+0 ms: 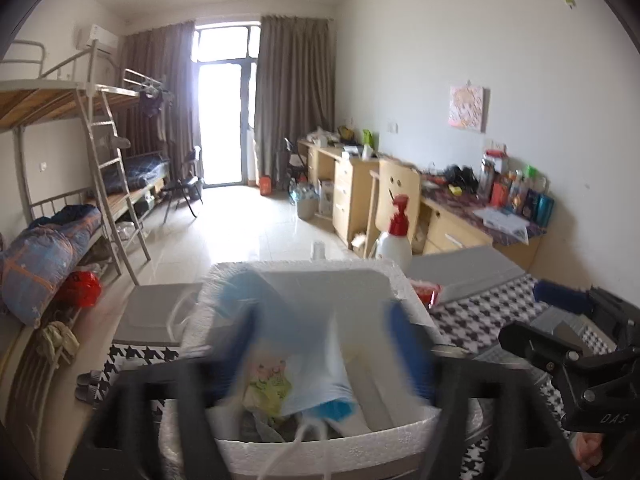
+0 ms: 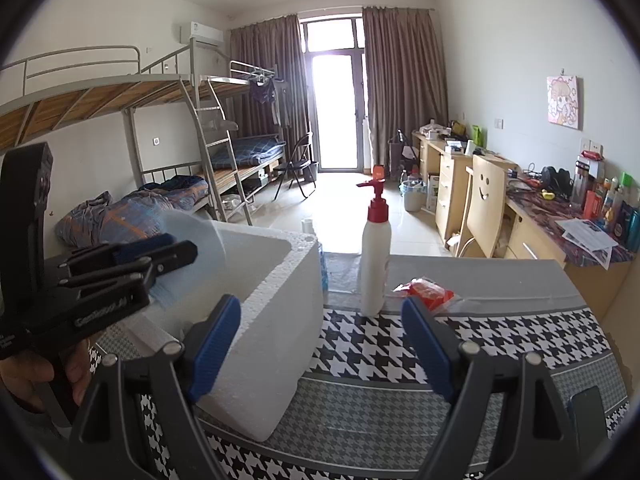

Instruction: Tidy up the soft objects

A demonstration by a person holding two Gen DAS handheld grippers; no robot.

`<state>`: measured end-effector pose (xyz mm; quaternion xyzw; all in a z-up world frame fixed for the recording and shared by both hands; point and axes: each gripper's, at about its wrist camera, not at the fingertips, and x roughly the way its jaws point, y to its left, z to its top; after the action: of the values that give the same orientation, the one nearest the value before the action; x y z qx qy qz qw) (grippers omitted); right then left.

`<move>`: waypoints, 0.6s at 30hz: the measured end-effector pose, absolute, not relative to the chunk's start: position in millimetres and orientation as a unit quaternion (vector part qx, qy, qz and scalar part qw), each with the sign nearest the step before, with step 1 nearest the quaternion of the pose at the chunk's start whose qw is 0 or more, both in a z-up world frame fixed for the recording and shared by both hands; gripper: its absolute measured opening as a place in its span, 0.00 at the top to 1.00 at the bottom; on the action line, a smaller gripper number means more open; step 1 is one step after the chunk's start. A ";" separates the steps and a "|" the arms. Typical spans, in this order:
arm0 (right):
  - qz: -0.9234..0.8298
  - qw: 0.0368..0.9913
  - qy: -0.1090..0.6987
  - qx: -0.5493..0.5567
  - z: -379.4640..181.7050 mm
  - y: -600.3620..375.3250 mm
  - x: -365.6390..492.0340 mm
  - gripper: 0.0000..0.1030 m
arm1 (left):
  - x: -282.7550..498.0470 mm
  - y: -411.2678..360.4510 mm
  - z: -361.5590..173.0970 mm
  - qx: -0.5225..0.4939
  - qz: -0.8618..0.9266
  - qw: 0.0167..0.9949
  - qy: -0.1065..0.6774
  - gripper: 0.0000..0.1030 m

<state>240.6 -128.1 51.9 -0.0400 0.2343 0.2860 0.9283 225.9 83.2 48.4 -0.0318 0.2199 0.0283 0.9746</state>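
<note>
From the left wrist view, we have the left claw (image 1: 320, 344) poised over the white foam box (image 1: 304, 450), its jaws released wide with a blurred pale-blue plastic pouch (image 1: 308, 360) between them, apparently dropping loose onto the soft packets already inside. To finish this step well, we judge it best to keep the jaws spread, lift straight up clear of the rim and check that nothing drapes over the foam edge. The box sits on a counter covered with a black-and-white houndstooth cloth (image 1: 476, 320); a red-capped pump bottle (image 1: 394, 240) stands beyond it.

From the right wrist view, our right claw (image 2: 320, 344) hangs released and empty above the same cloth, the foam box touching or just beside its left finger. A red packet (image 2: 426, 292) lies on the grey strip near the pump bottle; we take it for the next soft thing to collect. The left claw shows at the far left, over the box. Around us are bunk beds (image 2: 120, 96), desks along the right wall, a smiley-faced chair (image 2: 486, 196), brown curtains and a bright balcony door.
</note>
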 end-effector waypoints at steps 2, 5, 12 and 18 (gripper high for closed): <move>0.286 0.929 0.234 -0.038 52.0 -130.3 240.4 0.17 | 221.8 83.7 51.6 -0.033 0.037 0.976 0.210 0.12; 0.286 0.929 0.232 -0.035 53.3 -132.6 238.8 0.17 | 216.4 81.1 54.7 -0.025 0.038 0.978 0.204 0.11; 0.286 0.931 0.226 -0.034 55.6 -137.0 231.3 0.17 | 199.3 78.8 61.0 -0.028 0.047 0.982 0.181 0.01; 0.286 0.932 0.221 -0.031 57.5 -140.7 222.7 0.17 | 186.5 77.3 64.4 -0.030 0.048 0.984 0.171 0.01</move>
<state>222.7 -140.7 57.5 -0.0315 0.2213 0.2863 0.9317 186.5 77.3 64.4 -0.0297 0.1711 0.0483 0.9836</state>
